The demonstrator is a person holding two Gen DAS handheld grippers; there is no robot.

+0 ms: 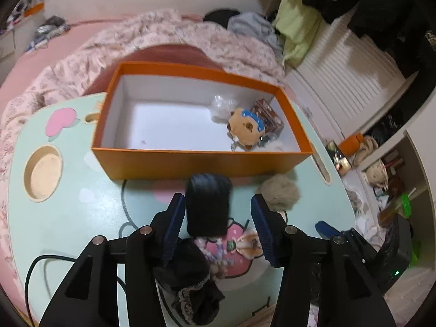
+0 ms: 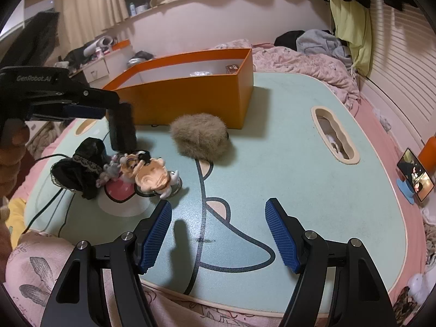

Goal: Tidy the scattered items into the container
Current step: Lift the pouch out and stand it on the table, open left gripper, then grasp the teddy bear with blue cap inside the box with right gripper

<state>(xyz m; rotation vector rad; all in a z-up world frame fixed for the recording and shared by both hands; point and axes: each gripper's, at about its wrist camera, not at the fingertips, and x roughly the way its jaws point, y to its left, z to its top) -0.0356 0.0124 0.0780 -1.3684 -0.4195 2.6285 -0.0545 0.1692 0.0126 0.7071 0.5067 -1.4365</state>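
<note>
An orange box (image 1: pixel 190 162) with a white inside stands on the mint lap table (image 1: pixel 68 218); it holds a bear plush (image 1: pixel 246 128), a brown packet and a clear wrapper. My left gripper (image 1: pixel 218 204) has its jaws wide apart; a black rectangular case (image 1: pixel 207 204) stands between them against the left finger, above the table. In the right wrist view the case (image 2: pixel 122 128) hangs at the left gripper's tip. A fluffy beige ball (image 2: pixel 200 136) lies in front of the box (image 2: pixel 190 100). A black lace cloth (image 2: pixel 79 169) and a doll figure (image 2: pixel 151 175) lie at left. My right gripper (image 2: pixel 218 231) is open and empty.
The table sits on a bed with a pink floral quilt (image 1: pixel 163 35). It has a round cup hole (image 1: pixel 43 173) and a long slot (image 2: pixel 336 136). A black cable (image 2: pixel 46 207) trails off the left edge. A phone on a stand (image 2: pixel 415 178) is at the right.
</note>
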